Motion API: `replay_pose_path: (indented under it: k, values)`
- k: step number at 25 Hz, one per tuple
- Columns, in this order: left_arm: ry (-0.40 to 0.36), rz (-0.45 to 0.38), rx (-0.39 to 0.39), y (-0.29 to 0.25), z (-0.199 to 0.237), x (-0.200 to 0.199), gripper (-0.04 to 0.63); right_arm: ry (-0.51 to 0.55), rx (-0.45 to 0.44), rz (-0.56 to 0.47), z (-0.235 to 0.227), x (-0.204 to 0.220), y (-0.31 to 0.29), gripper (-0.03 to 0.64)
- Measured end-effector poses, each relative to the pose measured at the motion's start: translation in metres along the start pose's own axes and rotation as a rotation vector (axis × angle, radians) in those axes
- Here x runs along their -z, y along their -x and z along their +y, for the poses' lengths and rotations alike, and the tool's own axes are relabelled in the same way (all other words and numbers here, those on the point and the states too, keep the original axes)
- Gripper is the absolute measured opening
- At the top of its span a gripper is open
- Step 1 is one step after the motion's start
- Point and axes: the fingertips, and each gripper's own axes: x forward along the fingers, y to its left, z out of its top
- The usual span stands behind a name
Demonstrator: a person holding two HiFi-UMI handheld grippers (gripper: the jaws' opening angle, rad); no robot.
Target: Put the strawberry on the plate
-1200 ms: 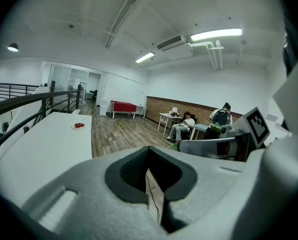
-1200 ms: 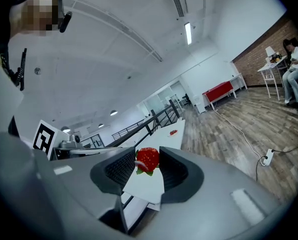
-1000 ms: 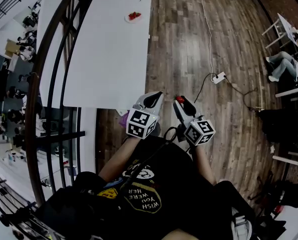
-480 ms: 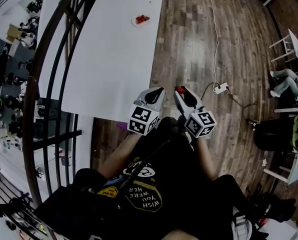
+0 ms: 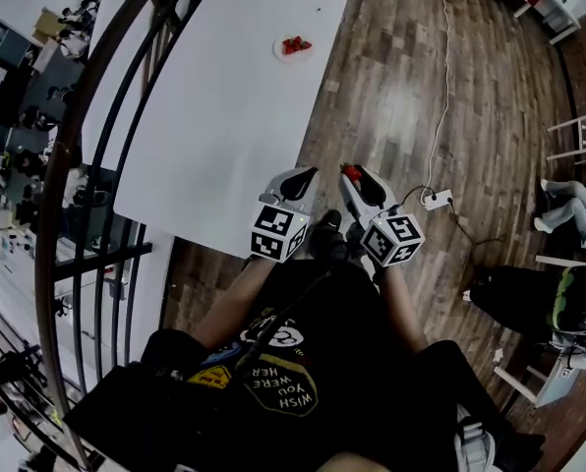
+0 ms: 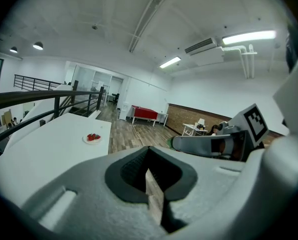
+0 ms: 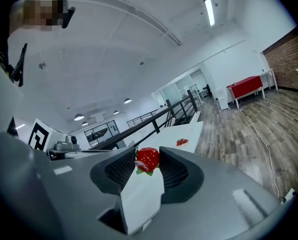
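Right gripper (image 5: 357, 177) clamps the strawberry (image 7: 147, 159) between its jaws, well apart from the plate (image 5: 277, 49) on the tabletop (image 5: 224, 116). Left gripper (image 5: 298, 177), farther left of the plate, is closed and empty.

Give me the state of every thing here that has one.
Right gripper: shut on the strawberry.
Strawberry: held between the right gripper's jaws, not yet on the plate.
Left gripper: shut, empty.
Plate: at the white table's far end, holding red berries.
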Motion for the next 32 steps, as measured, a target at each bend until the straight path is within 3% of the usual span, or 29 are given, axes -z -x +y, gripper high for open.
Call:
replay_pose_path:
  k: [12, 18, 32]
  values:
    - [0.028, -0.020, -0.113, -0.102, 0.000, -0.044, 0.000, 0.025, -0.151, 0.059, -0.089, -0.049, -0.041, 0.153]
    - [0.058, -0.015, -0.187, -0.122, 0.015, -0.049, 0.000, 0.007, -0.192, 0.099, -0.121, -0.053, -0.060, 0.153]
    - [0.124, -0.073, -0.225, -0.181, 0.110, -0.087, 0.000, 0.071, -0.202, 0.167, -0.158, -0.088, -0.167, 0.153]
